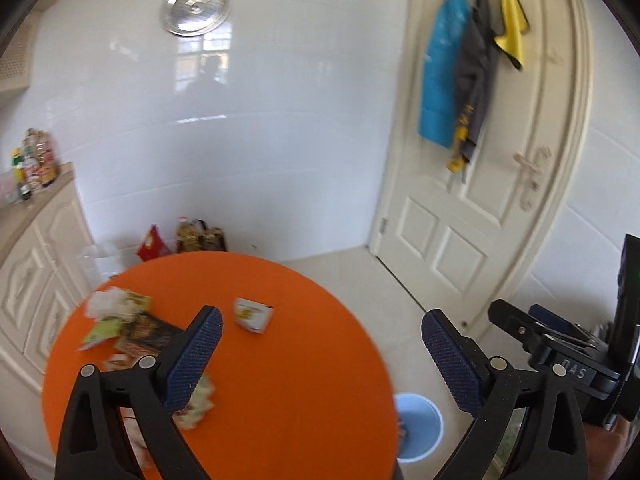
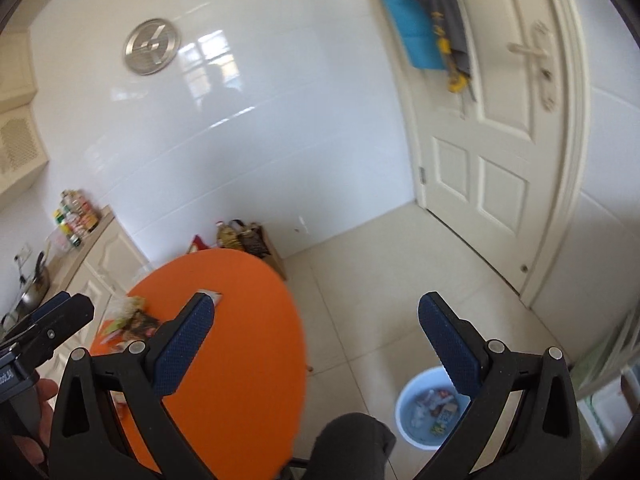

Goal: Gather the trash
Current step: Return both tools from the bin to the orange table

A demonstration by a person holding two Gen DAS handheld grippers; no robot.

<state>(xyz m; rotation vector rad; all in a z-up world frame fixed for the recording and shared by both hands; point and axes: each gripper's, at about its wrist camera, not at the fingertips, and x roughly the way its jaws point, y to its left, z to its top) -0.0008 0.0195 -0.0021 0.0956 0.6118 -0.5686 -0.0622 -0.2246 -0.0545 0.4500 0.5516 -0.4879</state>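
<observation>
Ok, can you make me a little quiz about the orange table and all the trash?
1. True or false: the left gripper is holding a wrapper.
2. Where does the blue bucket stand: A on the orange table, B on the floor, C on the counter?
3. What lies alone near the table's middle?

Key: 1 false, it is open and empty. 2 B. 3 a small white carton.
</observation>
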